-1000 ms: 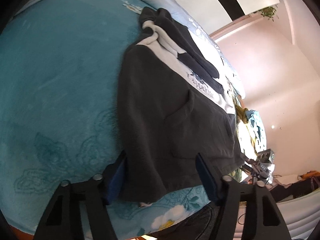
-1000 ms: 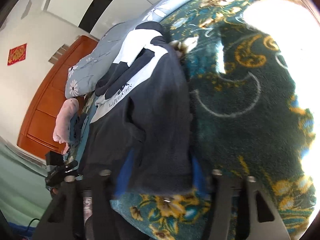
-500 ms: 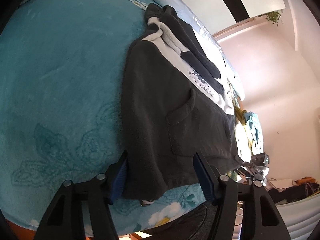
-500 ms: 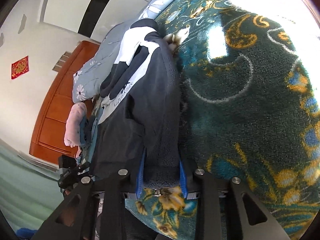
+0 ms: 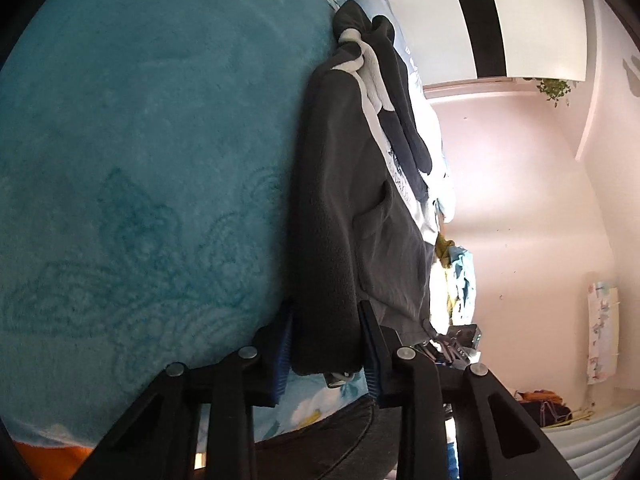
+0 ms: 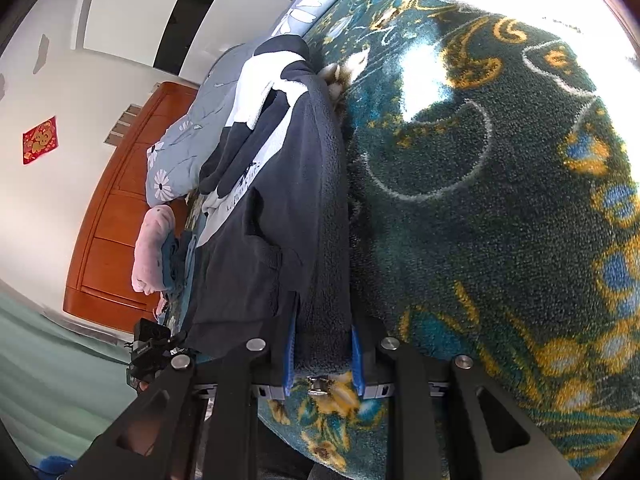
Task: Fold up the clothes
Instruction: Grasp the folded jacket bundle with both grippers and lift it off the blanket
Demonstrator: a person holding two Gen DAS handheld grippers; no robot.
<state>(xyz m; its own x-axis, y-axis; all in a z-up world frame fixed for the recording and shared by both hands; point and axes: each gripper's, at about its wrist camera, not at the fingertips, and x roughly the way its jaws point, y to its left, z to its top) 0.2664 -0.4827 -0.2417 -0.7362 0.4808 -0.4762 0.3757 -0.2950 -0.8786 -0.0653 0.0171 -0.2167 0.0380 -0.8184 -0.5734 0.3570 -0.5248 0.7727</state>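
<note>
A teal patterned blanket [image 5: 140, 160] covers the bed. A dark fleece jacket [image 5: 340, 208] lies flat on it. The left gripper [image 5: 326, 344] is closing on the jacket's hem; the right gripper [image 6: 322, 354] pinches the opposite hem corner.

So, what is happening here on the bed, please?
A person is folding a dark fleece jacket spread on a blue-green patterned blanket. Each hand works a gripper at the jacket's near hem. The right gripper is clamped on one hem corner. The left gripper has the other corner between its jaws, which are closing. The jacket lies flat; no fold is lifted yet. Other clothes are piled beyond it.
</note>
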